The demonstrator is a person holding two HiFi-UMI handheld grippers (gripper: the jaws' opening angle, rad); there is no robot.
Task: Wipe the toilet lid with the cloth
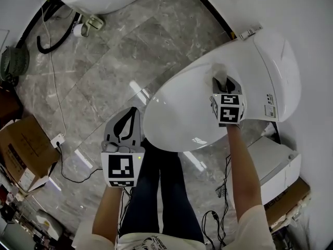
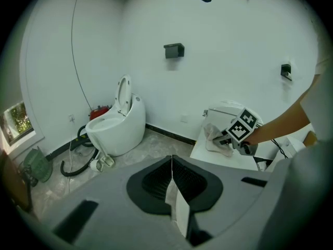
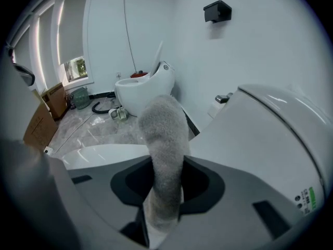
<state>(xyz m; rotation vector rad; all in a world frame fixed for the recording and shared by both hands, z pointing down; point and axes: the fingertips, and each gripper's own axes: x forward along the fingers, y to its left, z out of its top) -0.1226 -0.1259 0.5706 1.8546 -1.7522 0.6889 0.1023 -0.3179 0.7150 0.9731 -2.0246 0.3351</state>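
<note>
**Q:** What do the right tongs (image 1: 225, 83) have hold of?

**A:** The cloth (image 1: 222, 72), a grey, fluffy piece. The jaws are pressed shut on it. In the right gripper view it fills the gap between them and rises ahead of the tips in a thick roll.

**Q:** And where does the cloth sit otherwise?

**A:** Straight beyond the right tongs' tips, bunched on the toilet lid (image 1: 182, 111). The lid is down, white and glossy, and lies directly beneath those tongs. From the left gripper view the cloth's loose end appears to rest on the lid's surface.

**Q:** The left tongs (image 1: 128, 114)?

**A:** Their jaws are closed tight with nothing between them; only a thin seam shows where they meet. They hang over the floor (image 1: 104, 77), just beside the lid's rounded front rim and clear of it. They are well apart from the right tongs.

**Q:** What lies ahead of the left tongs?

**A:** A second toilet (image 2: 117, 129), far off by the wall, with its seat and lid tipped up. A black hose (image 2: 70, 163) curls on the floor beside it.

**Q:** Anything to the outer side of the left tongs?

**A:** A cardboard box (image 1: 23, 150) stands on the floor, well away from them, with a thin cable trailing near it.
</note>
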